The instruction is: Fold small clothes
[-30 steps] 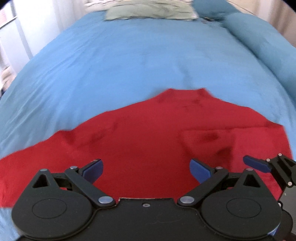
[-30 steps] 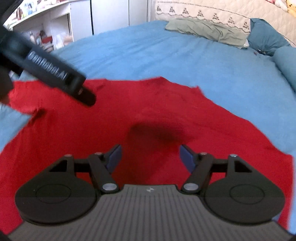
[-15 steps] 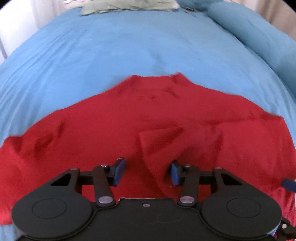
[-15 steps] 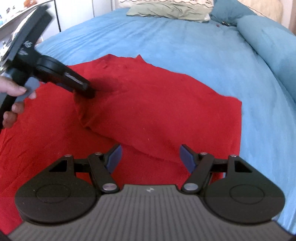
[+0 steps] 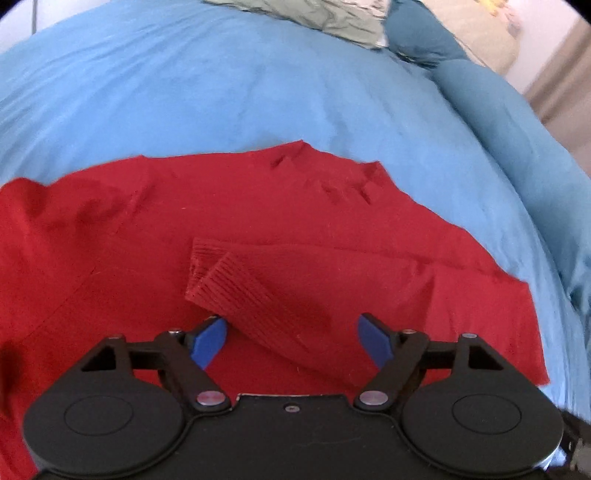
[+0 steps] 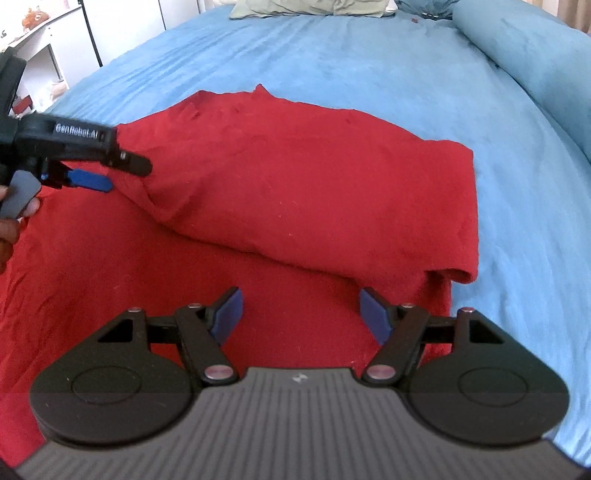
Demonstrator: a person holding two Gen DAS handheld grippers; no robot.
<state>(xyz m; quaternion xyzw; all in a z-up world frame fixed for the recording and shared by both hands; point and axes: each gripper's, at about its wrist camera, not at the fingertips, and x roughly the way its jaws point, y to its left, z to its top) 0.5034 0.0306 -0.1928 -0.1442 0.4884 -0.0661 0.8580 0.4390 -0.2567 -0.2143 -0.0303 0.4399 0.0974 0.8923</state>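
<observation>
Both my grippers hover with jaws spread wide, holding nothing. My left gripper [image 5: 291, 338] sits over the red knit sweater [image 5: 258, 221], whose ribbed-cuff sleeve [image 5: 236, 280] lies folded across its body on the blue bedspread [image 5: 221, 85]; my right gripper [image 6: 301, 314] hangs near its right side.

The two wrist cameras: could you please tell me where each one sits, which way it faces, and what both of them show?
Left wrist: sits on the left gripper, looking forward over the red sweater toward the pillows; its own open fingers frame the folded-in sleeve.
Right wrist: sits on the right gripper, open, looking across the sweater; the left gripper and the person's left hand show at the left edge.
Shared: the sweater, its folded sleeve, the blue bedspread and the green pillow.
</observation>
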